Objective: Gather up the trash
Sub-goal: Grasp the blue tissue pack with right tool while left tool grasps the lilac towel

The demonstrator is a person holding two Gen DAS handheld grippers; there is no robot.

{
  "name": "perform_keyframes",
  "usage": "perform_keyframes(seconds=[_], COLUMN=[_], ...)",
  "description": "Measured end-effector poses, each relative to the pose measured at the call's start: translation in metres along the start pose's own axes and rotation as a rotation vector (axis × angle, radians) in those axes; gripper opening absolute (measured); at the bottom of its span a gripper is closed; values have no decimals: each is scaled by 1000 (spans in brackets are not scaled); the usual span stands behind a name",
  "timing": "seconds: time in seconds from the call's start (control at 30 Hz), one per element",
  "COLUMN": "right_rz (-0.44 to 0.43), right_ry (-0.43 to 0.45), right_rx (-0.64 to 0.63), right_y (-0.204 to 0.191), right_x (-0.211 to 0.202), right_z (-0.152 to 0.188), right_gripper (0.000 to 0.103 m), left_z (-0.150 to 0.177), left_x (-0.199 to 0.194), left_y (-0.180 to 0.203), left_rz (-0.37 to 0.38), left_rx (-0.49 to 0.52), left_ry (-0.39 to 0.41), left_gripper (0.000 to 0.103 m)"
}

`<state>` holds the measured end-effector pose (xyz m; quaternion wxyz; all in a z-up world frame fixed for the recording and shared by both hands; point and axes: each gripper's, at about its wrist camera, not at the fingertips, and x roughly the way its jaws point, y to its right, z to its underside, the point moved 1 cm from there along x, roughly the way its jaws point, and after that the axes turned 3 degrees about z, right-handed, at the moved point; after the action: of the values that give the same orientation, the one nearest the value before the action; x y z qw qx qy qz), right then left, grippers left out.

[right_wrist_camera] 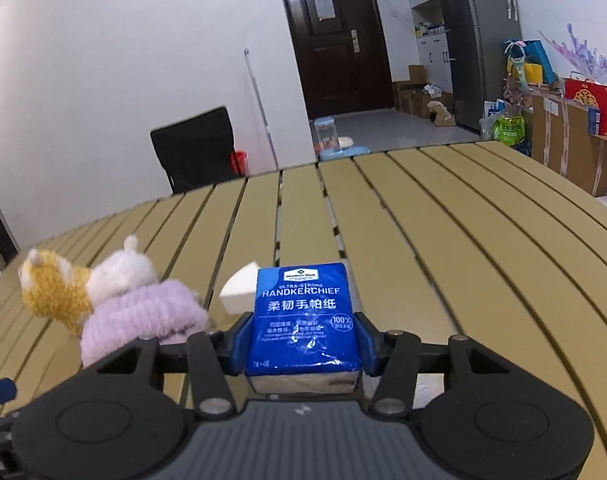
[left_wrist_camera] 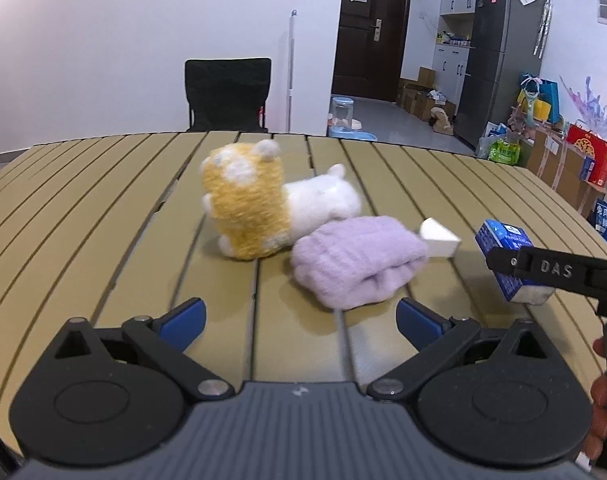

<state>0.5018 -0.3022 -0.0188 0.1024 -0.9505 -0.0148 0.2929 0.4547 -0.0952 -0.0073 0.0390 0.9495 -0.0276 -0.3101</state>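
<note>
Hidden in the right wrist view: the lower back of the tissue pack [right_wrist_camera: 305, 320], sunk between the blue pads of the right gripper [right_wrist_camera: 304, 340]. Cut off in the left wrist view: most of that gripper [left_wrist_camera: 519, 268], only one black finger reaching in from the right edge across the pack [left_wrist_camera: 503, 240]. Barely seen at the same edge: part of a hand [left_wrist_camera: 601, 392] on the grip. Blurred: the plush toy [left_wrist_camera: 259, 200], yellow and white, lying on its side toward the middle of the tabletop [left_wrist_camera: 103, 208]; half masked in the right view by the purple cloth [right_wrist_camera: 143, 316].

Pack: blue glossy wrapper, white print reading HANDKERCHIEF, pale tissue showing at the near end, wrapper slightly crinkled low down. Clamped by its two sides in the right jaws, set narrow; probably lifted just clear of the slats near the right edge, though contact cannot be judged. White wedge [left_wrist_camera: 439, 238] lying just beyond it, between pack and cloth [left_wrist_camera: 355, 264].

Left gripper [left_wrist_camera: 301, 318]: jaws wide, nothing between them, above the tabletop's near edge, cloth just ahead.
</note>
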Motion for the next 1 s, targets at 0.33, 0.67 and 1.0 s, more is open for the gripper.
perform_keyframes(seconds=[0.33, 0.67, 1.0], right_rz=[-2, 27, 27], right_ry=[24, 43, 38], right_rx=[43, 69, 69], right_y=[28, 52, 54], right_x=[-12, -17, -16], right_z=[-5, -4, 0], right_gripper=[51, 51, 51], left_z=[-19, -28, -18], left_x=[46, 79, 76], left_y=[29, 43, 50], left_rz=[-24, -48, -78], left_rx=[24, 16, 33], left_ry=[-60, -110, -99], left_gripper=[103, 103, 80])
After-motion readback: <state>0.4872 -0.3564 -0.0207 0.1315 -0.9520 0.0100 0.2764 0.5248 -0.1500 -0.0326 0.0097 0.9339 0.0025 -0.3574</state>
